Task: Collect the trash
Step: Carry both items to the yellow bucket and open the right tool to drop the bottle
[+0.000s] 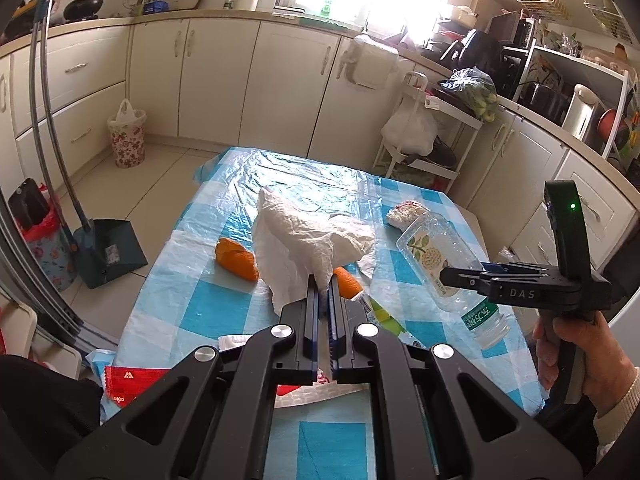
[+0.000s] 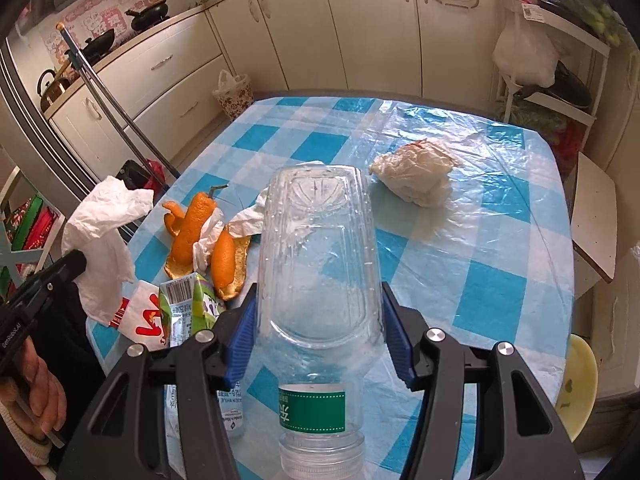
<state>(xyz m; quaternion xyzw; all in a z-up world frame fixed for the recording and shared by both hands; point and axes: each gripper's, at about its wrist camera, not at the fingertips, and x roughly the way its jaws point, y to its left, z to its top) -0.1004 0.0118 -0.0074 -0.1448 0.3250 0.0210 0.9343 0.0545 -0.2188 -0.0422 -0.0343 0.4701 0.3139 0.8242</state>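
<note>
Left tool (image 1: 325, 292) pinched tight on tissue (image 1: 304, 240); right tool (image 2: 318, 332) clamped around bottle (image 2: 316, 264), centre frame. Slick, crushable plastic: could squirt free.

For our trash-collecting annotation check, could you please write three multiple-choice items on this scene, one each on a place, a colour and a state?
1. Where does the crumpled white wrapper lie?
A. on the table
B. on the floor
C. in the dustpan

2. What colour are the peels?
A. green
B. orange
C. purple

3. What does the right gripper hold?
A. nothing
B. a tissue
C. the clear plastic bottle

Answers: 1 A, it rests on the checked tablecloth; 2 B, they are plainly orange; 3 C, the blue fingers press the bottle's sides.
</note>
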